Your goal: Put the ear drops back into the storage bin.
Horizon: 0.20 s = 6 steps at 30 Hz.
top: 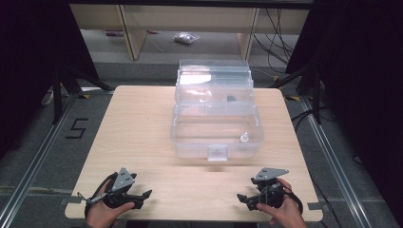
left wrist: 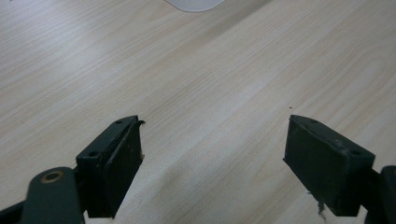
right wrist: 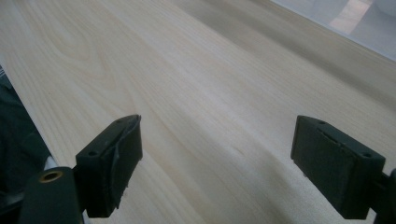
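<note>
A clear plastic box (top: 216, 135) with its hinged lid (top: 214, 80) thrown back stands at the middle of the light wooden table (top: 142, 123). A small clear bottle-like item (top: 244, 137) sits inside near its right front. A dark small object (top: 230, 99) shows through the lid part. My left gripper (top: 142, 195) rests at the table's front left, open, with bare wood between its jaws (left wrist: 212, 154). My right gripper (top: 243, 198) rests at the front right, also open over bare wood (right wrist: 217, 158). Both are well short of the box.
A latch tab (top: 217, 153) sticks out from the box's front wall. The table's front edge (top: 190, 219) lies just under both hands. Beyond the table are wooden shelf legs (top: 130, 33), cables (top: 280, 47) and a small bag (top: 186, 38) on the floor.
</note>
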{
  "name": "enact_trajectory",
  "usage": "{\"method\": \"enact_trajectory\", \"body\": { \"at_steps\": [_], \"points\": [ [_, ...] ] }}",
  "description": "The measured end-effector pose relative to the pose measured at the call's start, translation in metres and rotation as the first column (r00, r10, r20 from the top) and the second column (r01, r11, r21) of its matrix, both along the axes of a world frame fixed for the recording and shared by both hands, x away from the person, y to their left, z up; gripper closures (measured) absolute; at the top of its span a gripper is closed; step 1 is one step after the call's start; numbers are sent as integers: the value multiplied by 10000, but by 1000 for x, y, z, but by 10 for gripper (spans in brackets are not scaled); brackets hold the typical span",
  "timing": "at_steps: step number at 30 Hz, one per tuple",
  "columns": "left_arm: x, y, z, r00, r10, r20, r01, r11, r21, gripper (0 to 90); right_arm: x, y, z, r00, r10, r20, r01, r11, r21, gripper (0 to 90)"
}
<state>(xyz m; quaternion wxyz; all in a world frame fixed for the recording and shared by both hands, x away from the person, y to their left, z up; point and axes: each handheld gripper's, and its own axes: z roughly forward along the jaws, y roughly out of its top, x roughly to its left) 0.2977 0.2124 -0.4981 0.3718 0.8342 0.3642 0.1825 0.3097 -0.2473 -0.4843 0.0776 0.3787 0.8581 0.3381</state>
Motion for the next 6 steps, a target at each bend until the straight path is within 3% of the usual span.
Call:
{"method": "enact_trajectory", "body": {
  "at_steps": [3, 5, 6],
  "points": [
    [0, 0, 0, 10000, 3, 5, -3, 10000, 0, 185, 1, -1, -1, 9997, 32, 239, -34, 9999, 105, 176],
    [0, 0, 0, 10000, -1, 6, 1, 10000, -6, 185, -1, 1, -1, 9997, -236, 18, 236, 9994, 253, 177],
    [0, 0, 0, 10000, -3, 8, 3, 10000, 0, 185, 2, -2, -1, 9996, -31, 279, 26, 9999, 165, 177]
  ]
}}
